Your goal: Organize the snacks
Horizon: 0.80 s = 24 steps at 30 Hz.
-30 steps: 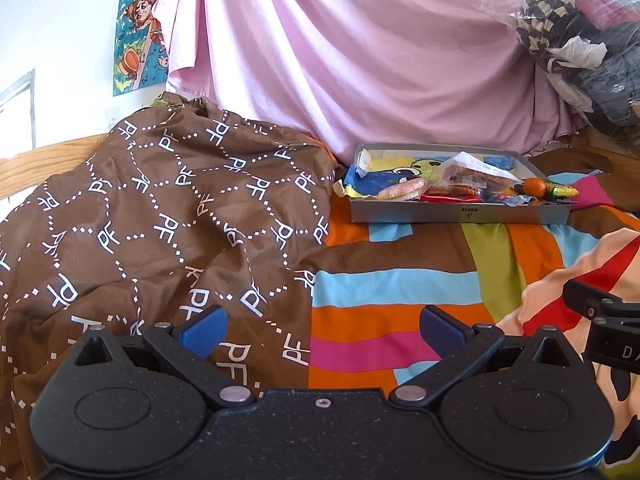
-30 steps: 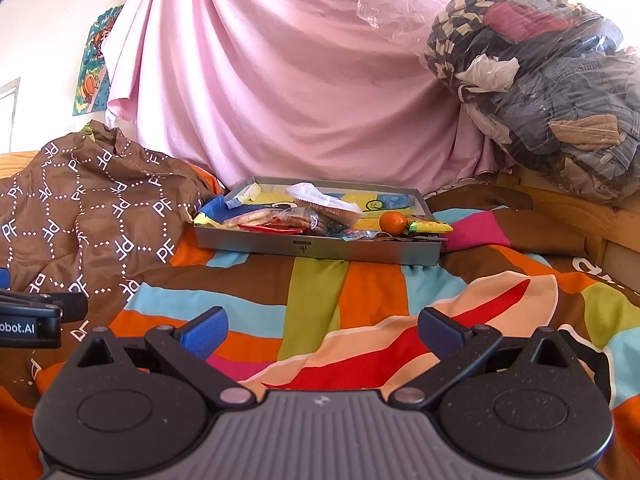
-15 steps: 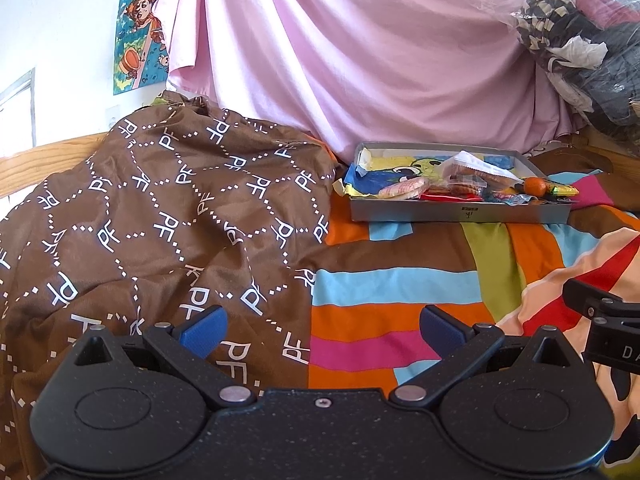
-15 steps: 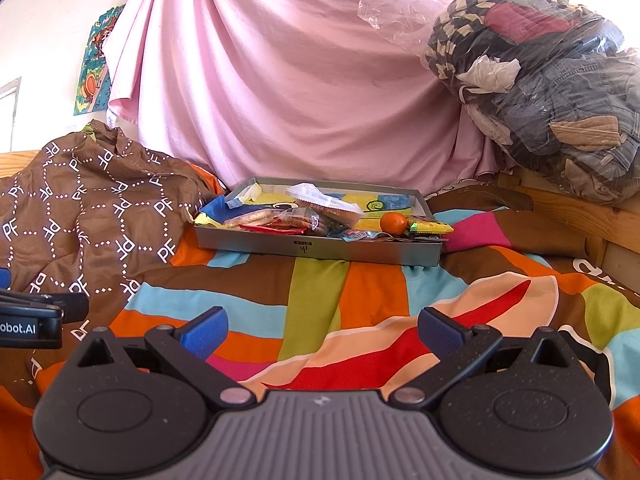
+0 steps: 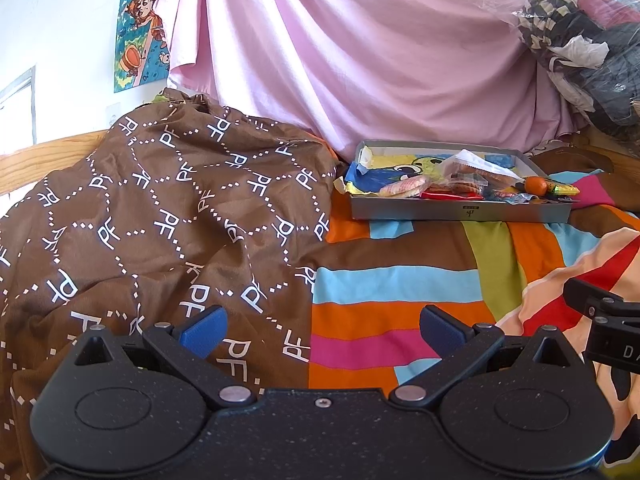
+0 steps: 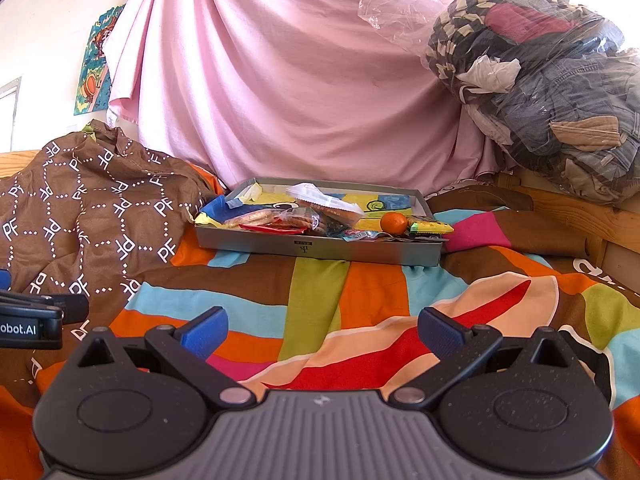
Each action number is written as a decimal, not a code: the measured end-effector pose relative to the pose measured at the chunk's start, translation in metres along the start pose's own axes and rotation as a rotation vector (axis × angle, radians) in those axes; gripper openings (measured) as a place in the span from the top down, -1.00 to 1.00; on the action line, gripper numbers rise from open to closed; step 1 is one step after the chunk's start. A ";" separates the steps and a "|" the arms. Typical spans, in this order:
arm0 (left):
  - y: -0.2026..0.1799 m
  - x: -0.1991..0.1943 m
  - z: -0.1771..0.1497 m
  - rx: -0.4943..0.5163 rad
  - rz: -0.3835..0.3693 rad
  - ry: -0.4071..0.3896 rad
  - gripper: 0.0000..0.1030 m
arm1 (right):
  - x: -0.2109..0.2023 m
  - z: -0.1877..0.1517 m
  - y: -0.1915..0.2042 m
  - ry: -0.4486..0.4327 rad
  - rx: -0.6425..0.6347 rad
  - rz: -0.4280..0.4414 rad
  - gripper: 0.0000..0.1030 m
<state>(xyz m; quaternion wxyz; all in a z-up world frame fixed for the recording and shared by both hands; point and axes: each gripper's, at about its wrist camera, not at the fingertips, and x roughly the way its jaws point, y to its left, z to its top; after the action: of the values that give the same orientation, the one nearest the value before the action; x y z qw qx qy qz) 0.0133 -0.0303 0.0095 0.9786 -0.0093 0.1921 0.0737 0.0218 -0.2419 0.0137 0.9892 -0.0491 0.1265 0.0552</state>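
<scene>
Both grippers are hovering low over the near part of the bed, the left gripper spread wide and gripping nothing above the edge of the brown patterned blanket, the right gripper likewise spread and empty above the striped bedspread. The grey tray is lying well apart from them at the far side of the bed, in front of the pink hanging sheet, and is holding the snack packets in a loose heap, with a small orange sitting toward its right end beside a yellow-green wrapper.
</scene>
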 end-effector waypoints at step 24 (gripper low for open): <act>0.001 0.002 -0.004 -0.007 0.003 0.008 -0.98 | 0.000 -0.001 0.001 0.001 -0.001 0.002 -1.00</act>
<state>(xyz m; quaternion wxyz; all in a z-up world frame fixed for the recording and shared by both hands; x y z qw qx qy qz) 0.0132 -0.0293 0.0051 0.9776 -0.0125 0.1957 0.0760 0.0211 -0.2416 0.0129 0.9891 -0.0497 0.1270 0.0562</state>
